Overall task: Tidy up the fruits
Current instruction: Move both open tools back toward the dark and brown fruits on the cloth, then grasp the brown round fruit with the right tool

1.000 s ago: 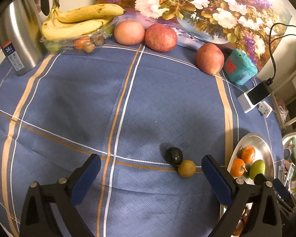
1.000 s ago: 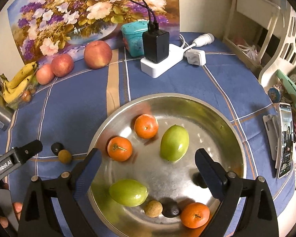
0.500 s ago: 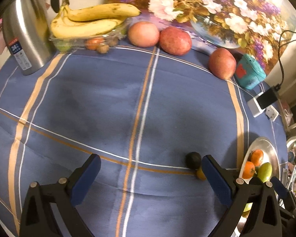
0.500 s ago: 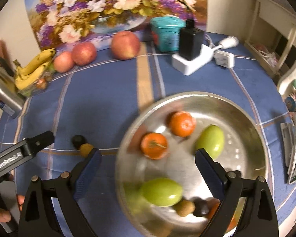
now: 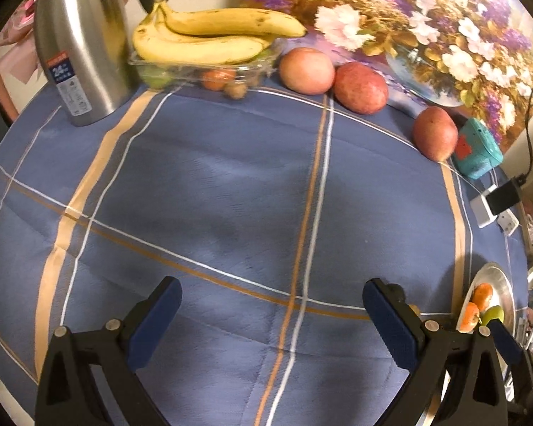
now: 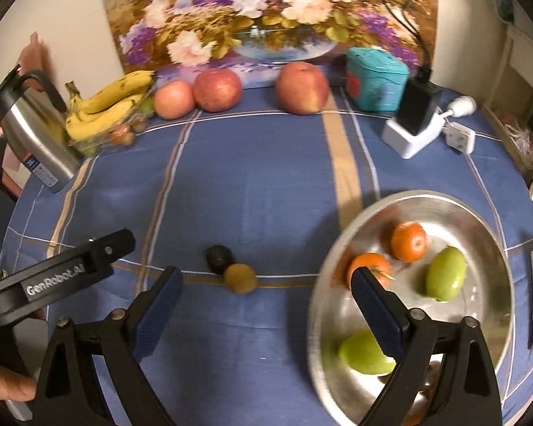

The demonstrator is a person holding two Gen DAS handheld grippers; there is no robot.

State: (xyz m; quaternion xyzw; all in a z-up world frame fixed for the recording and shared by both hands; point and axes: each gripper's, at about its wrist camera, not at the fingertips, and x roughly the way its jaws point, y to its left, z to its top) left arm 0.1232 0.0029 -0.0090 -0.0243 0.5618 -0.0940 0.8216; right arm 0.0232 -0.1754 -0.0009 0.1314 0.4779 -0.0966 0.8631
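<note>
Steel bowl, shiny and shallow, sits at the right of the blue plaid cloth with two oranges and two green fruits already in it. Two small fruits lie loose on the cloth, touching each other: a dark one and a brownish-yellow one, near the bowl's left rim but apart from it. I judge the step in hand to be lining up on that pair, nothing gripped yet. My right gripper has its fingers spread wide and empty, hovering low with the pair just ahead between the tips, the right finger overhanging the bowl. My left gripper is likewise wide and empty, angled over bare cloth, facing the far edge where bananas on a clear tray and three apples rest. Next move, as I read it: ease the right gripper forward and down around one small fruit only, then close gently; they are round and may roll, and taking one could nudge its neighbour.
</note>
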